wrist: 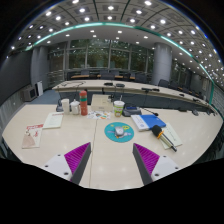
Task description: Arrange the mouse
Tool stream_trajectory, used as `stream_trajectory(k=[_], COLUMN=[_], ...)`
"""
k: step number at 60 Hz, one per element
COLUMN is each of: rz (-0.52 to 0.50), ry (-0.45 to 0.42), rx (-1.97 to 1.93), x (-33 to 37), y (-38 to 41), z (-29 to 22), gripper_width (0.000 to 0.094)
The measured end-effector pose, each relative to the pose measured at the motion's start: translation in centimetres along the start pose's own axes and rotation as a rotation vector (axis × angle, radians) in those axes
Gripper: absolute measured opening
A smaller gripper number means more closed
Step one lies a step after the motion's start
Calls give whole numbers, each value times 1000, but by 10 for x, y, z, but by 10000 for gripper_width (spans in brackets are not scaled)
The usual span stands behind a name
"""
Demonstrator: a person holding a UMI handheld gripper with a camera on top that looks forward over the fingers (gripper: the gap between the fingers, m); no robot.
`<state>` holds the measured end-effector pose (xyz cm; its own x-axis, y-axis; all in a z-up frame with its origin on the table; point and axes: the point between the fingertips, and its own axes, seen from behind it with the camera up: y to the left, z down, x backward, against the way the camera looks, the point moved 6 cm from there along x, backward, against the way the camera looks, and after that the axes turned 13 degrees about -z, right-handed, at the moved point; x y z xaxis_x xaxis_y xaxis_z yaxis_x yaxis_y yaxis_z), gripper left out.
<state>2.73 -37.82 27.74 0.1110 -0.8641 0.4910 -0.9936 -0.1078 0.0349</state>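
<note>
A small grey-white mouse (119, 130) lies on a round teal mouse mat (110, 135) in the middle of the pale table (112, 160). My gripper (112, 158) is held above the table, short of the mat. Its two fingers, with magenta pads (76, 156) on their inner faces, stand wide apart with nothing between them. The mouse and mat are beyond the fingertips, centred between the two fingers.
To the right of the mat lie a blue book (149, 121), papers and a dark tool (164, 139). A paper cup (118, 107) stands behind the mat. Cups and a red bottle (84, 99) stand at the back left. Papers (53, 120) and a small stand (31, 137) are at the left.
</note>
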Motion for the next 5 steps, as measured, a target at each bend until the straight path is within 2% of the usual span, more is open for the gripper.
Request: stream_trajectory(k=[5], rz=[-8], ry=[5], rx=[-4], x=[0], y=[3], z=[-1], gripper_width=[855])
